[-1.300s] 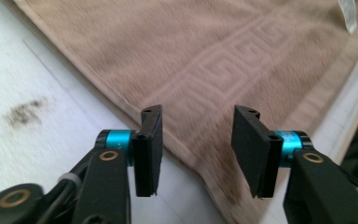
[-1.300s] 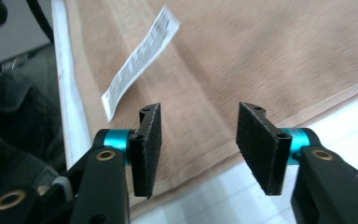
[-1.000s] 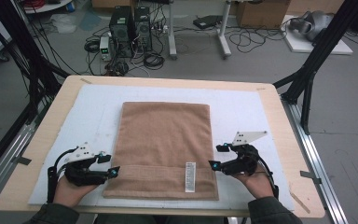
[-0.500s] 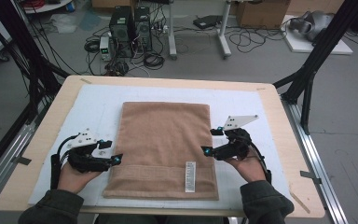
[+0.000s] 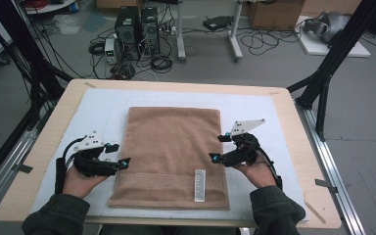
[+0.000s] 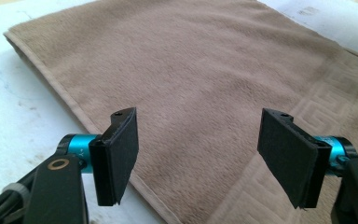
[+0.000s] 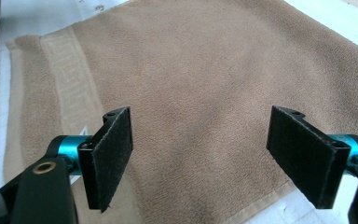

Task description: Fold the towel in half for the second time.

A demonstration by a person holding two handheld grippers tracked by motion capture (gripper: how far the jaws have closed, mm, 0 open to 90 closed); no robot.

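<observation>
A folded brown towel lies flat on the white mat, with a patterned band and a white label near its front edge. My left gripper hovers at the towel's left edge. Its jaws have just been opening and stand open with nothing between them, and the left gripper view looks across the towel. My right gripper hovers at the towel's right edge, open and holding nothing. Its own view shows the towel below the spread pads.
The white mat covers most of the wooden table. Black frame struts rise at the right and left corners. Computer towers and cables sit on the floor beyond the far edge.
Both hands have slid away from the towel's front corners, farther up along its left and right edges. The left jaws stand wider than before.
</observation>
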